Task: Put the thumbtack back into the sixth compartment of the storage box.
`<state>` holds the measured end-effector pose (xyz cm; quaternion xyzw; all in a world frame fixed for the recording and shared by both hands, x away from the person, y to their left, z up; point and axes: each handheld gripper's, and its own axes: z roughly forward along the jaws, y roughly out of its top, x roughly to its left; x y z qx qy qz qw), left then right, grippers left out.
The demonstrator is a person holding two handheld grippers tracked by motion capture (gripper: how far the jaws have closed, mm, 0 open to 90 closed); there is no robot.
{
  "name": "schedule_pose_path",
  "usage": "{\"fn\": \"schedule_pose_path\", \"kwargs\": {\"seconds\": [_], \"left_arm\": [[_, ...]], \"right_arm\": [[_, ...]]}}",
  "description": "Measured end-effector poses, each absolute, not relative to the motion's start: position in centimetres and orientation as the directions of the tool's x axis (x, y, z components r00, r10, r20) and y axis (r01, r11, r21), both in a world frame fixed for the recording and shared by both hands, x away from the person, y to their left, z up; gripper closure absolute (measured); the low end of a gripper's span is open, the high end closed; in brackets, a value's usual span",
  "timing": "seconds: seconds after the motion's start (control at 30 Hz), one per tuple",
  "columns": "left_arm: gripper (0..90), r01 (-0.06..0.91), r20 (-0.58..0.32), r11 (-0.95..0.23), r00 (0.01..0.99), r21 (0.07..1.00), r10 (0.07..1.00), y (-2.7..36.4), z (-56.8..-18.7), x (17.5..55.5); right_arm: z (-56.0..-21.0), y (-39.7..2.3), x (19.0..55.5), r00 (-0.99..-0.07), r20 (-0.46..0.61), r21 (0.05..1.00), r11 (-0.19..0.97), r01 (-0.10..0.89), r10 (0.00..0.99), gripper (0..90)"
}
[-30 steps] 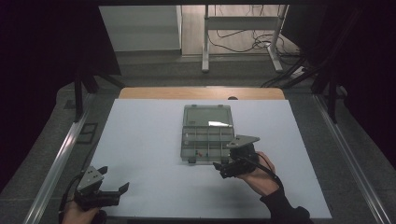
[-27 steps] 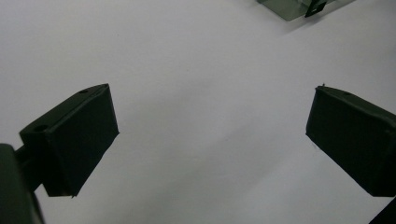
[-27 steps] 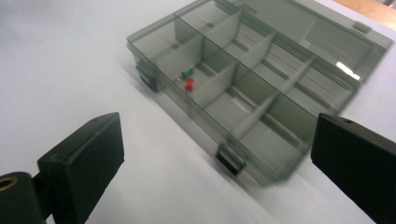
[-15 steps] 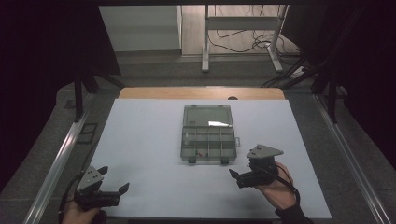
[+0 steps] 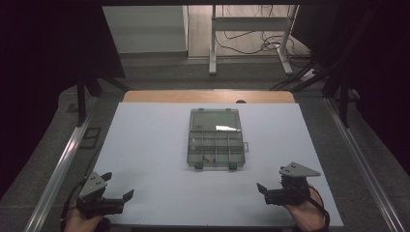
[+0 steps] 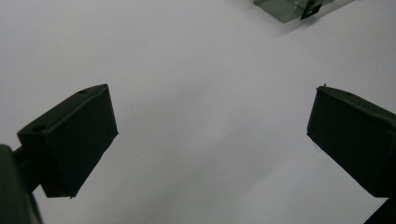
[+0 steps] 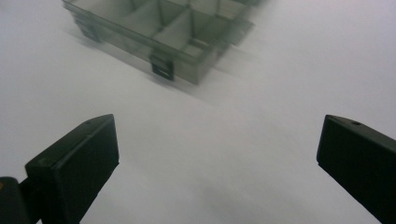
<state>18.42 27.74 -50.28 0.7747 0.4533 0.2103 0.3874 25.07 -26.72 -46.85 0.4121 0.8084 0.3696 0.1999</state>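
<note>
Resting low near the front edge of the white counter [image 5: 145, 145], both grippers sat well apart from the clear grey plastic compartment box [image 5: 215, 145], which lay open at the middle of the counter with its lid folded back flat toward the far side. The left gripper [image 5: 118, 191] hovered at the near left corner with its fingers [image 6: 70, 140] spread wide and nothing between them; a corner of the box showed at the top of the left gripper view [image 6: 285, 7]. The right gripper [image 5: 263, 191] sat at the near right, its fingers [image 7: 74, 163] likewise wide apart and empty, pointing toward the box's front wall [image 7: 159, 46] and one of its two dark latches [image 7: 162, 67]. A few small coloured bits, red and perhaps blue, lay in a front compartment [image 5: 205, 158]; what they were was too small to tell. As a judgement, the main risk from here lay in the box being light and loose on a smooth surface: a push from one side alone would likely slide or turn it rather than move the lid or latch, and a tilt could scatter the small pieces across compartments. Catching the thin lid edge with a finger tip could also flip it shut unevenly, leaving the latches misaligned.
</note>
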Motion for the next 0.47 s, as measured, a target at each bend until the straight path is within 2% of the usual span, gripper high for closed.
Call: {"fn": "schedule_pose_path", "kwargs": {"seconds": [0.2,0.47], "left_arm": [[1.9,0.538,-0.024,-0.290,0.502,0.791,0.865,27.7,-50.3,18.4],[1.9,0.538,-0.022,-0.293,0.503,0.790,0.864,27.7,-50.3,18.5]], "right_arm": [[-47.6,-28.1,24.3,-0.531,-0.009,0.756,0.353,0.551,0.847,0.0],[-48.0,-27.9,24.2,-0.522,-0.040,0.741,0.376,0.557,0.852,0.0]]}}
